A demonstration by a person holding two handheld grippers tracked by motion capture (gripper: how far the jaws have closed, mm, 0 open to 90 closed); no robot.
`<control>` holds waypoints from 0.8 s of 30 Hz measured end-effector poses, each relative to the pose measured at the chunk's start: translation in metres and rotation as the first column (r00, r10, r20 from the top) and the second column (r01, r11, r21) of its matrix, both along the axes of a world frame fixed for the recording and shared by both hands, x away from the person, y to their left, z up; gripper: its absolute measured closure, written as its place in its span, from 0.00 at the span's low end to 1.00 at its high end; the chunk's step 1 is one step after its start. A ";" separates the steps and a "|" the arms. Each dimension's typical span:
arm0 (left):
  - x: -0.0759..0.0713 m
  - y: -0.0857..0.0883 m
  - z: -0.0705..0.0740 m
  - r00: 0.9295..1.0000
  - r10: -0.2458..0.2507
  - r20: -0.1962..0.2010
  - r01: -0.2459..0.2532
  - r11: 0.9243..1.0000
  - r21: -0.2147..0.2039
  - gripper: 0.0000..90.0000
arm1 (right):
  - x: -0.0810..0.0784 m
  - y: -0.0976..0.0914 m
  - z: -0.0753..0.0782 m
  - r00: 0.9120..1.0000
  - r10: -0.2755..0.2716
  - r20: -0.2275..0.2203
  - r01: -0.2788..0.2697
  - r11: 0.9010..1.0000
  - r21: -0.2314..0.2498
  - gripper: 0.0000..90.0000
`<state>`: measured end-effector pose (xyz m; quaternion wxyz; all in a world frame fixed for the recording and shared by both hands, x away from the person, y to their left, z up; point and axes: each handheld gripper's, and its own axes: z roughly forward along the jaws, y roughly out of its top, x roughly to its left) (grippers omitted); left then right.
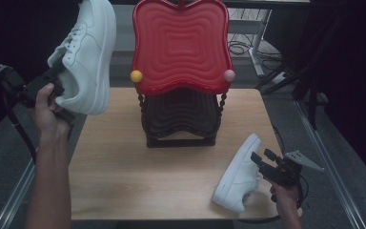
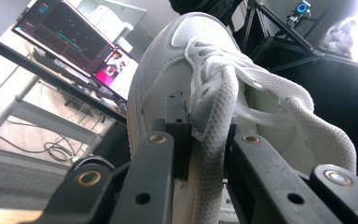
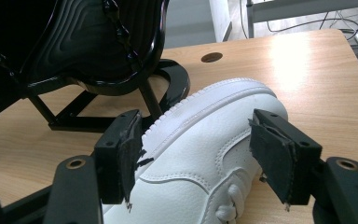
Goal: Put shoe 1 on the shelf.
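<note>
While the left hand-held gripper (image 1: 57, 78) grips one sneaker (image 1: 88, 52), another (image 1: 238, 174) lies tabled.

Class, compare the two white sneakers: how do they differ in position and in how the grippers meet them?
The raised sneaker hangs in the air, toe up; the lower sneaker lies on the table. The left gripper is clamped on the raised one; the right gripper straddles the lower one, jaws open. Both are white lace-ups.

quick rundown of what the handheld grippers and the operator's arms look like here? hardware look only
Both grippers are matte black. The left gripper trails a black cable. The right gripper carries a grey three-cornered plate on top. Up close, the fingers are flat black blocks with worn, ragged pad edges, on black links with brass-coloured rivets and small screw holes. The forearms are bare: no sleeves or gloves visible.
</note>
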<state>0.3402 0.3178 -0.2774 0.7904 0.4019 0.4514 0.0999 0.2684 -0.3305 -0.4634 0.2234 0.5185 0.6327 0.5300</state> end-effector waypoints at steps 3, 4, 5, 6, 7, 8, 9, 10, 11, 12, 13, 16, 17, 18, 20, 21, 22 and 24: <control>0.011 -0.009 0.009 1.000 -0.013 0.001 0.014 1.000 -0.017 0.91 | 0.000 0.000 -0.001 1.000 0.002 -0.001 -0.002 1.000 -0.002 0.38; 0.013 -0.011 0.011 1.000 -0.014 -0.002 0.014 1.000 -0.021 0.91 | 0.000 0.001 -0.001 1.000 0.002 0.000 -0.002 1.000 -0.002 0.38; 0.015 -0.014 0.013 1.000 -0.013 -0.003 0.013 1.000 -0.022 0.91 | 0.000 0.001 -0.001 1.000 0.004 -0.006 -0.004 1.000 0.000 0.38; 0.018 -0.017 0.016 1.000 -0.011 -0.005 0.010 1.000 -0.021 0.91 | 0.000 0.001 -0.002 1.000 0.004 -0.006 -0.004 1.000 0.000 0.38; 0.018 -0.017 0.016 1.000 -0.011 -0.005 0.010 1.000 -0.021 0.91 | 0.001 0.001 -0.002 1.000 0.004 -0.005 -0.004 1.000 0.000 0.38; 0.022 -0.022 0.020 1.000 -0.007 -0.006 0.007 1.000 -0.012 0.91 | 0.001 0.001 -0.002 1.000 0.006 -0.007 -0.006 1.000 0.000 0.38; 0.024 -0.025 0.023 1.000 -0.005 -0.006 0.005 1.000 -0.001 0.91 | 0.001 0.001 -0.002 1.000 0.006 -0.008 -0.006 1.000 0.001 0.38; 0.026 -0.028 0.025 1.000 -0.004 -0.009 0.004 1.000 0.002 0.91 | 0.001 0.001 -0.002 1.000 0.006 -0.008 -0.006 1.000 0.002 0.38; 0.026 -0.028 0.025 1.000 -0.004 -0.009 0.004 1.000 0.002 0.91 | 0.001 0.001 -0.002 1.000 0.006 -0.008 -0.006 1.000 0.002 0.38; 0.028 -0.030 0.027 1.000 -0.002 -0.011 0.002 1.000 0.002 0.91 | 0.001 0.000 -0.002 1.000 0.005 -0.009 -0.005 1.000 0.003 0.38; 0.030 -0.033 0.028 1.000 -0.002 -0.012 0.002 1.000 0.008 0.91 | 0.001 0.000 -0.002 1.000 0.004 -0.009 -0.004 1.000 0.003 0.38; 0.037 -0.044 0.037 1.000 -0.002 -0.015 0.002 1.000 0.019 0.91 | 0.000 -0.001 -0.003 1.000 0.001 -0.008 -0.001 1.000 0.007 0.38; 0.037 -0.044 0.037 1.000 -0.002 -0.015 0.002 1.000 0.019 0.91 | 0.000 -0.001 -0.003 1.000 0.001 -0.008 -0.001 1.000 0.007 0.38; 0.041 -0.051 0.041 1.000 -0.002 -0.015 0.002 1.000 0.030 0.91 | 0.000 -0.001 -0.003 1.000 0.000 -0.008 0.000 1.000 0.008 0.38; 0.043 -0.054 0.044 1.000 0.000 -0.016 0.001 0.999 0.038 0.91 | 0.000 -0.001 -0.003 1.000 0.000 -0.006 0.000 1.000 0.005 0.38; 0.044 -0.057 0.046 1.000 -0.001 -0.016 0.001 0.999 0.041 0.91 | 0.000 -0.002 -0.003 1.000 -0.001 -0.009 0.002 1.000 0.009 0.38; 0.048 -0.063 0.050 1.000 0.001 -0.015 -0.001 0.999 0.048 0.91 | 0.000 -0.002 -0.003 1.000 -0.001 -0.008 0.002 1.000 0.009 0.38; 0.050 -0.069 0.054 1.000 0.002 -0.014 -0.002 0.999 0.051 0.91 | 0.000 -0.003 -0.003 1.000 -0.003 -0.010 0.003 1.000 0.012 0.38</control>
